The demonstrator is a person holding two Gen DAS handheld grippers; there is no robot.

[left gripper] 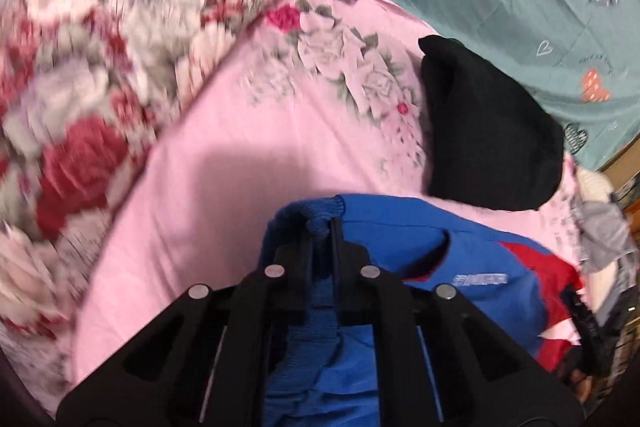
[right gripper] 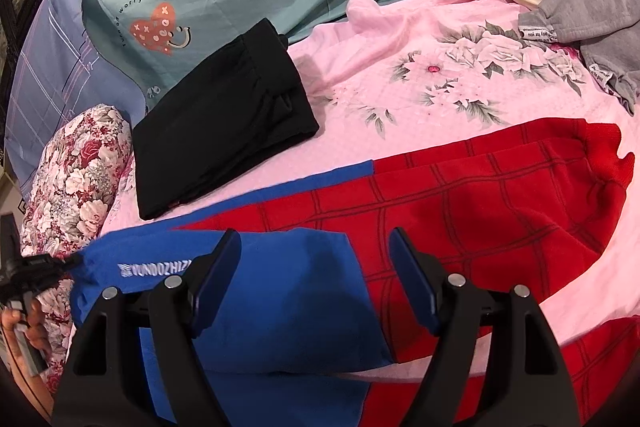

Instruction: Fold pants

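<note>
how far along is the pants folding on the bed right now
Done: black pants lie folded on the pink sheet. In hand: the left gripper is shut on the ribbed blue end of the red and blue pants; the right gripper is open above them. Left: those pants are spread out, and grey clothing lies bunched.

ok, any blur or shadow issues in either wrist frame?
Left wrist: motion blur smears the floral pillow; left gripper and blue-red pants stay sharper, with a soft shadow on the pink sheet. Right wrist: sharp throughout, fisheye bending at the edges, right gripper shading the pants.
</note>
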